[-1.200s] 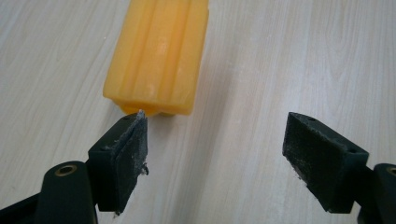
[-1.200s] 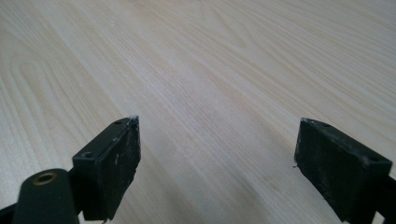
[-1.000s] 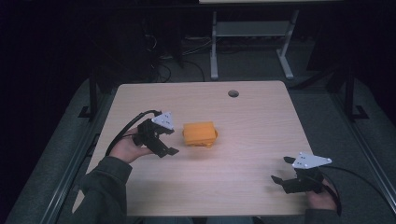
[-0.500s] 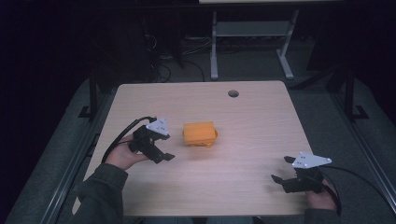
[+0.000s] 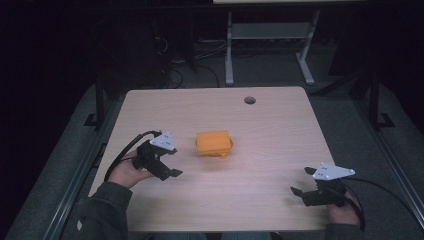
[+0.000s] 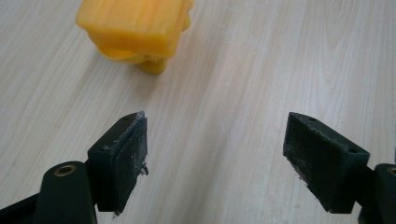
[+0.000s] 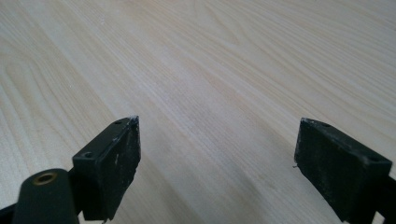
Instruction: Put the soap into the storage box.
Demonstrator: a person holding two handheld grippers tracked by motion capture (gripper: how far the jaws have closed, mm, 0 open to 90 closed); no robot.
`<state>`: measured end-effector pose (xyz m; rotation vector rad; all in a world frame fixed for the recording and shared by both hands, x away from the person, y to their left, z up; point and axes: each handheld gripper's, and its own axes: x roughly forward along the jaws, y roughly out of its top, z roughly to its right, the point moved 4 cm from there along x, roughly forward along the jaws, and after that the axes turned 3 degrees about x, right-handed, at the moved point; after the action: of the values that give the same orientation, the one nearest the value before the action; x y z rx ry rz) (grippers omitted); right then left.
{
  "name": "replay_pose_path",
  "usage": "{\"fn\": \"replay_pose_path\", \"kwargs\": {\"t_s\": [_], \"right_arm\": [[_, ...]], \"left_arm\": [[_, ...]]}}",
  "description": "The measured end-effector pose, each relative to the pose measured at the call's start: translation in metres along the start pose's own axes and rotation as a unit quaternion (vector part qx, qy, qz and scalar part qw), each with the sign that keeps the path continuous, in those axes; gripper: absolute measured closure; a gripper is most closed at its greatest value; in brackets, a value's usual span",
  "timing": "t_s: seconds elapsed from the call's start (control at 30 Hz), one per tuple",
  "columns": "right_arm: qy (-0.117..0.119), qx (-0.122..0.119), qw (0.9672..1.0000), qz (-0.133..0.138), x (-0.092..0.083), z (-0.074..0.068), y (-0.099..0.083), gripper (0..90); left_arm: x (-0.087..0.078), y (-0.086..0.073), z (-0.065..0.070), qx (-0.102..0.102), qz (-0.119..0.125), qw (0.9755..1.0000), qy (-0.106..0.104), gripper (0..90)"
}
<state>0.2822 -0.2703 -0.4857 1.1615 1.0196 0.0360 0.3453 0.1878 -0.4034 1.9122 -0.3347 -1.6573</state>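
Note:
An orange block-shaped object lies near the middle of the light wooden table; in the left gripper view the orange object sits at the upper left, beyond the jaws. My left gripper is open, a short way left of and nearer than the object, with nothing between its jaws. My right gripper is open low over bare table at the front right, far from the object.
A round cable hole is in the table's far edge area. Behind the table stands a grey metal frame on a dark floor with cables. A hand and dark sleeve enter at the bottom left.
My left gripper has drawn back toward the front left, away from the orange object. The right gripper and the object have stayed where they were.

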Motion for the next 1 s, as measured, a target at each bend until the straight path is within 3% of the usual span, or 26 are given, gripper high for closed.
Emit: {"fn": "replay_pose_path", "kwargs": {"t_s": [0.57,0.6,1.0], "right_arm": [[-0.003,0.001,1.0000,-0.002,0.000,0.000,0.000,13.9],[-0.004,0.001,1.0000,-0.001,0.000,0.000,0.000,13.9],[-0.007,0.004,1.0000,0.000,0.000,0.001,-0.001,13.9]], "left_arm": [[0.000,-0.022,0.007,-0.015,0.006,0.9999,0.002,19.8],[-0.001,-0.023,0.007,-0.009,0.001,1.0000,0.002,19.8],[0.000,-0.034,0.014,-0.015,0.000,0.9999,0.002,19.7]]}}
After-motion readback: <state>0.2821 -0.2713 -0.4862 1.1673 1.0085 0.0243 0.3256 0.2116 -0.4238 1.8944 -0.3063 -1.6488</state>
